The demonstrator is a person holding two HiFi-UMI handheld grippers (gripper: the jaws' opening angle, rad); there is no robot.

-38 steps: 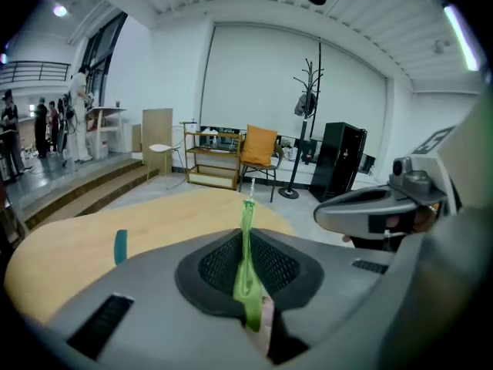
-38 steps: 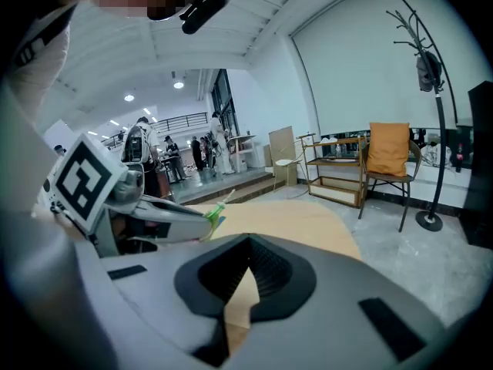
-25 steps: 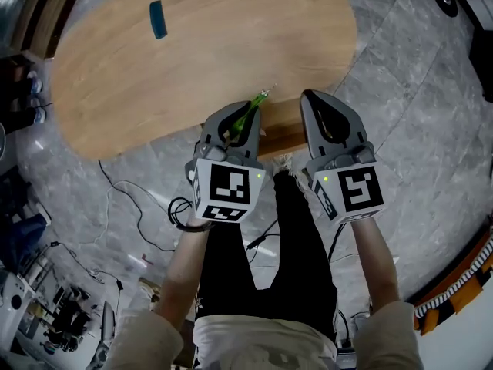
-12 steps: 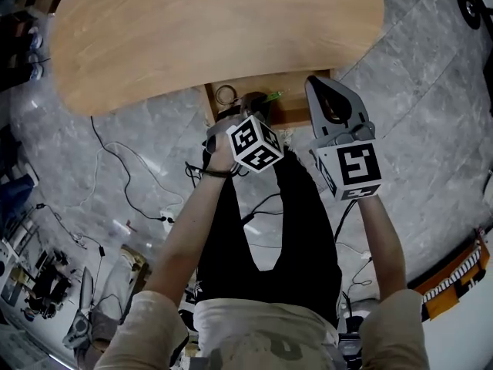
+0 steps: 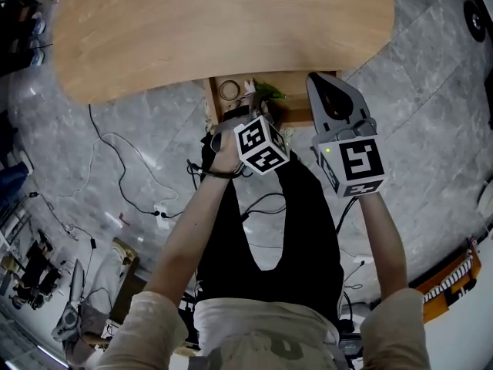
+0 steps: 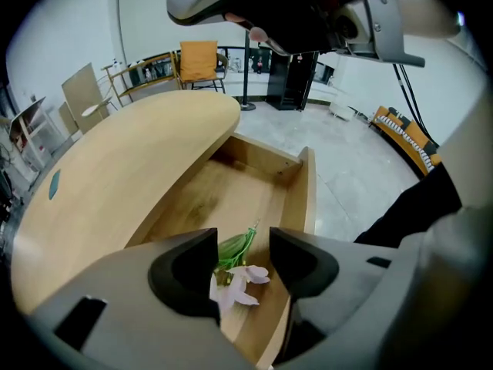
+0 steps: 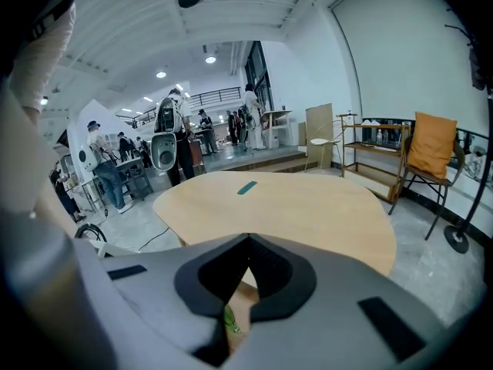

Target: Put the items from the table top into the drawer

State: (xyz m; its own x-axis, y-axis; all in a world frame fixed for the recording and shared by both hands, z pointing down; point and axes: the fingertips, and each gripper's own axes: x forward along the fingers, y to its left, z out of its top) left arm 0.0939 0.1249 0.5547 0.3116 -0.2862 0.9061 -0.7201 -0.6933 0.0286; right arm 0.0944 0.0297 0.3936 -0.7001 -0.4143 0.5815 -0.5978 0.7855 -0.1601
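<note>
Pink, green-stemmed flower [image 6: 237,282] inside open wooden drawer [image 6: 307,191]; 1 teal item [image 7: 246,187] on tabletop [image 7: 308,214].

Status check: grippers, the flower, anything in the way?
Left gripper jaws just opened, flower loose between them, in the drawer. Right gripper shut, empty. Teal item on table top.

Grey stone-look floor [image 5: 439,129] underfoot, with black cables [image 5: 127,187] snaking across it on the left. Looking out, white walls [image 7: 385,52] climb to a white ceiling [image 7: 254,6], where round lights [image 7: 209,57] glow. A chair [image 7: 431,146] with an orange cushion sits by the wall, next to an open shelf rack [image 7: 370,153], and a pale board [image 7: 318,126] stands beyond it. People [image 7: 100,168] stand about at the far end.
</note>
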